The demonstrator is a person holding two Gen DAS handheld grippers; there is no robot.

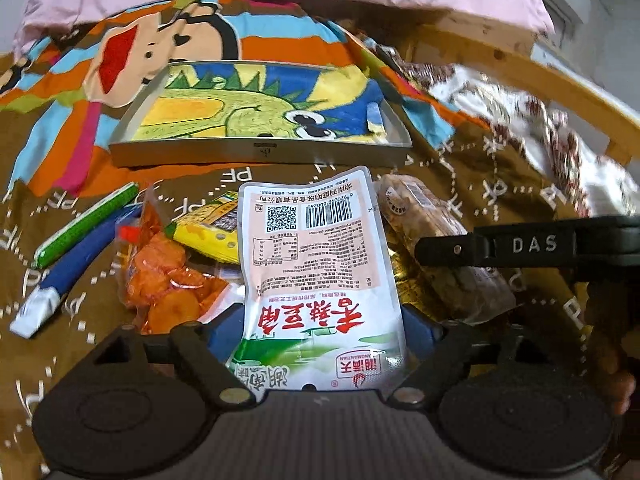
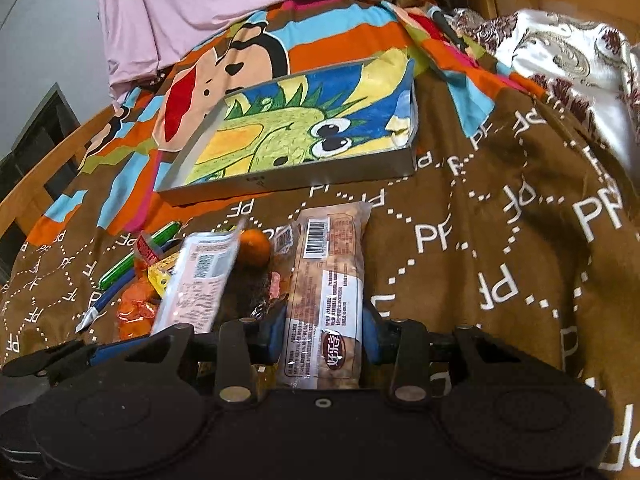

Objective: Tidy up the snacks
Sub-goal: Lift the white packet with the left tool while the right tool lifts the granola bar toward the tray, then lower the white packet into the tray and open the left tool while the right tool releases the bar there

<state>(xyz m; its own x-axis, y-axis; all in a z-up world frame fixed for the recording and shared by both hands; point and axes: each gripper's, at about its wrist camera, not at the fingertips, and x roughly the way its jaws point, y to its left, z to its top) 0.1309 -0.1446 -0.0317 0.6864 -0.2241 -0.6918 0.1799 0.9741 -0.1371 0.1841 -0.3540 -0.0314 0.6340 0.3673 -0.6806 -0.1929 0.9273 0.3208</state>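
Left wrist view: left gripper [image 1: 320,336] bottom centre, white pouch [image 1: 316,264] lying between blue pads. Jaws wide; can't tell if pads press or just flank it. Tray [image 1: 260,150] upper middle, empty, open side up, probably where snacks go. Orange pack [image 1: 164,276], yellow pack [image 1: 208,232], two sticks [image 1: 76,240] heaped left, unsorted.

Right wrist view: right gripper [image 2: 324,332] bottom centre, clenched on brown pack [image 2: 328,280], gripped at near end so far end points at tray [image 2: 280,184] above. Orange [image 2: 254,248] sits left of it, loose on blanket [image 2: 500,260].
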